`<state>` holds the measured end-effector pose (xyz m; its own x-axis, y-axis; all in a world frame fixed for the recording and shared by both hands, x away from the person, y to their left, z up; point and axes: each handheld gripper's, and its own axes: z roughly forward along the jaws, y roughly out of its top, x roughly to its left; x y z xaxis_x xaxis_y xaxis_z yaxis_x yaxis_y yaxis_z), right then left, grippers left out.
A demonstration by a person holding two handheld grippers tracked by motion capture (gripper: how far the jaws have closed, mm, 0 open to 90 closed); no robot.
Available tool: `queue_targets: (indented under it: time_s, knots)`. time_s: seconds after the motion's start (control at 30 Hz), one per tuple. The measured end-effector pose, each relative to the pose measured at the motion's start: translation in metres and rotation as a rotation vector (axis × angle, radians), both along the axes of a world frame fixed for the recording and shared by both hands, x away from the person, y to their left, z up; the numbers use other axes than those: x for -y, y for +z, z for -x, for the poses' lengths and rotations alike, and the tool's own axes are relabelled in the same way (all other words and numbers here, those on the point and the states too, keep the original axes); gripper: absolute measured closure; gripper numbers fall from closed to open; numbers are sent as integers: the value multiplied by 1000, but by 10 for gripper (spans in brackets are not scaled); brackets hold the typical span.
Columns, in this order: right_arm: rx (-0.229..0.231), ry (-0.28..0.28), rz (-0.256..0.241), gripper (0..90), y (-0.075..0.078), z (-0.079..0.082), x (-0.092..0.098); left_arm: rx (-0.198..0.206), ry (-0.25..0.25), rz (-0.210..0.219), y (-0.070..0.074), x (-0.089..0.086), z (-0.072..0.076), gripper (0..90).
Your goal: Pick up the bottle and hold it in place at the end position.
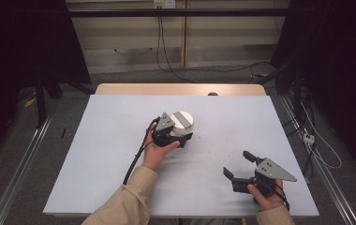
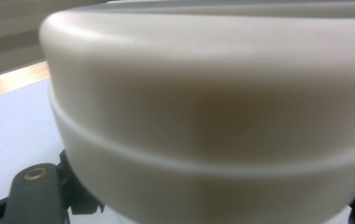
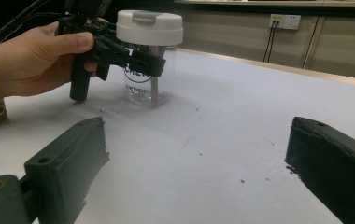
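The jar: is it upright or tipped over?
Upright: the jar stands on its base on the table, white lid on top.

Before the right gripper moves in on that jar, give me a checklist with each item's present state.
1. Jar upright on the table: ok.
2. White lid seated on the jar: ok.
3. Left gripper clamped round the jar below the lid: ok.
4. Right gripper open, holding nothing: ok.
5. Table between the right gripper and the jar free of things: ok.
6. Lid screwed tight: cannot tell.
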<state>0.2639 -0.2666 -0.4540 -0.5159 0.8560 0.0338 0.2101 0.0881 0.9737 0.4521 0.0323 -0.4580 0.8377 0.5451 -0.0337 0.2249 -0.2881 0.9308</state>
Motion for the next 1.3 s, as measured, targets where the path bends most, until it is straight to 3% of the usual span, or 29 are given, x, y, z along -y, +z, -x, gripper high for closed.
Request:
queue_targets:
  time_s: [0.4, 0.87, 1.03, 1.3]
  knots:
    - [-5, -1, 14, 47, 1, -13, -7, 18, -22, -11, -2, -5, 3, 185]
    - [-51, 43, 33, 51, 10, -41, -41, 25, -11, -20, -3, -4, 5, 186]
    - [-62, 57, 14, 56, 13, -52, -50, 25, -11, -21, -3, -4, 5, 186]
    - [-68, 54, 28, 99, 19, -65, -59, 24, -10, -21, -3, -4, 5, 186]
